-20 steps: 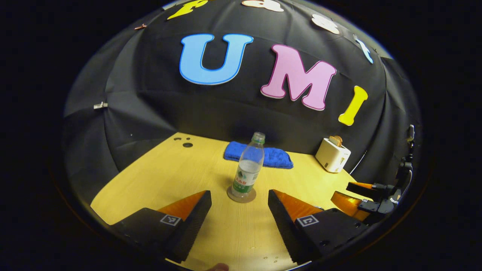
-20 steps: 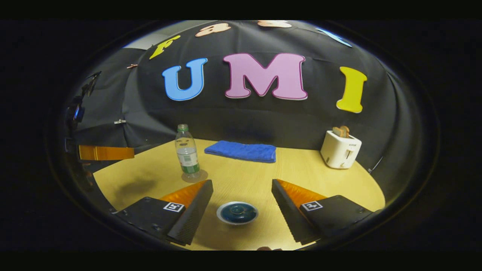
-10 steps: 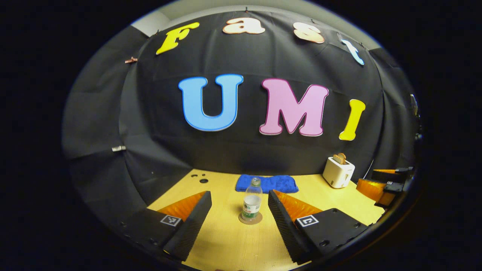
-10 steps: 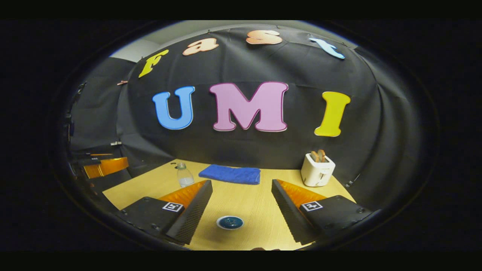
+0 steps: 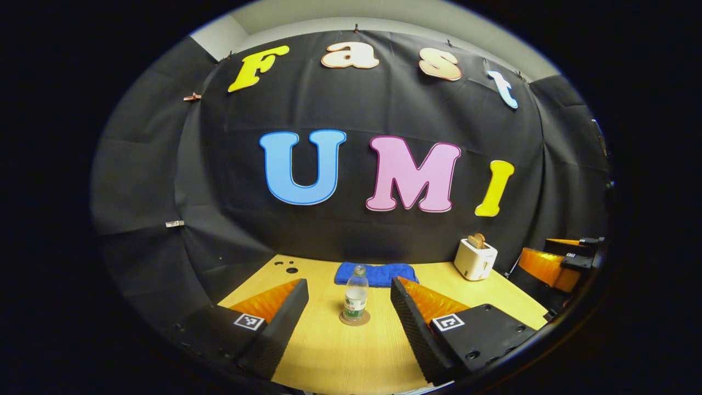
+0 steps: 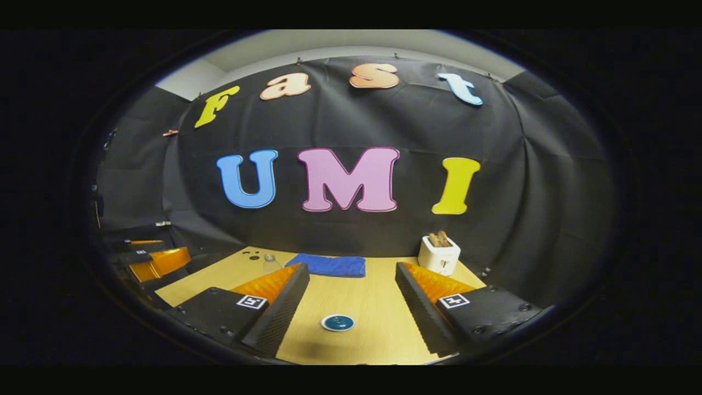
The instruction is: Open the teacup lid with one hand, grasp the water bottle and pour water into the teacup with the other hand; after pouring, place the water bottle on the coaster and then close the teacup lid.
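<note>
Light falls from above onto the wooden table, which reads bright and warm, while the black cloth wall behind soaks up light and stays dim with only faint creases showing. Both fisheye views bow straight lines hard toward the rim, so the table edge curves and detail near the border darkens and smears, while the centre stays fairly sharp. In the right gripper view a soft, short shadow lies on the table just in front of the teacup lid, whose glossy top carries a small glint; there is no motion blur in either of the 2 views.
</note>
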The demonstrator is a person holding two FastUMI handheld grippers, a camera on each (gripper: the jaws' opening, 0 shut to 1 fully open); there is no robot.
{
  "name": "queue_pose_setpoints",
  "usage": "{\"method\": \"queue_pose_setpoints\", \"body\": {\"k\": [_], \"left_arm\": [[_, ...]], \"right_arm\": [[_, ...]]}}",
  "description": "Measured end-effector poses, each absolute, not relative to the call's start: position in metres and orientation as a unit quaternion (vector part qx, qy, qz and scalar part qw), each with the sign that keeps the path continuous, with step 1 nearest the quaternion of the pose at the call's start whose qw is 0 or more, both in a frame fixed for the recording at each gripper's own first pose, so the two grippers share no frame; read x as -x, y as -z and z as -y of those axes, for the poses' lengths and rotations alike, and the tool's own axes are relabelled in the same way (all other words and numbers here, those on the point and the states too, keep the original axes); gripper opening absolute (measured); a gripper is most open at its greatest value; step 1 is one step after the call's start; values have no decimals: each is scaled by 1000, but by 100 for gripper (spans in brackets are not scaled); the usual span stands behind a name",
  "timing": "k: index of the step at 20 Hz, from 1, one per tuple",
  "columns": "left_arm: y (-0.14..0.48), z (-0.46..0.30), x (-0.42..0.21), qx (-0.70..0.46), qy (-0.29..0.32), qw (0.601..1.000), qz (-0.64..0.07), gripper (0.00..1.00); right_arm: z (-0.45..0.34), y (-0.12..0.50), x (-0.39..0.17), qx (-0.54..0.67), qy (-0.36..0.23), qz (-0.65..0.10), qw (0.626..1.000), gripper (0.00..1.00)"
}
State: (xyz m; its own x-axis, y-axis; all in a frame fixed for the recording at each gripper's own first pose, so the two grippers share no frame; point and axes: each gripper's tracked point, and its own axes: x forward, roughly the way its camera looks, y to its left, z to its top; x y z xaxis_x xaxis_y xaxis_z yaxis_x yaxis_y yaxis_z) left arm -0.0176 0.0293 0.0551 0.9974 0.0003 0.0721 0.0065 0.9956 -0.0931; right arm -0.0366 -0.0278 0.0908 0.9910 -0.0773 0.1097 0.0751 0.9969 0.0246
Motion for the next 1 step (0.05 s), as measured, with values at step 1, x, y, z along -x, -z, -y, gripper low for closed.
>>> {"method": "queue_pose_setpoints", "body": {"k": [1], "left_arm": [[-48, -34, 20, 50, 3, 998, 24, 95]], "right_arm": [[20, -87, 37, -20, 36, 49, 998, 95]]}}
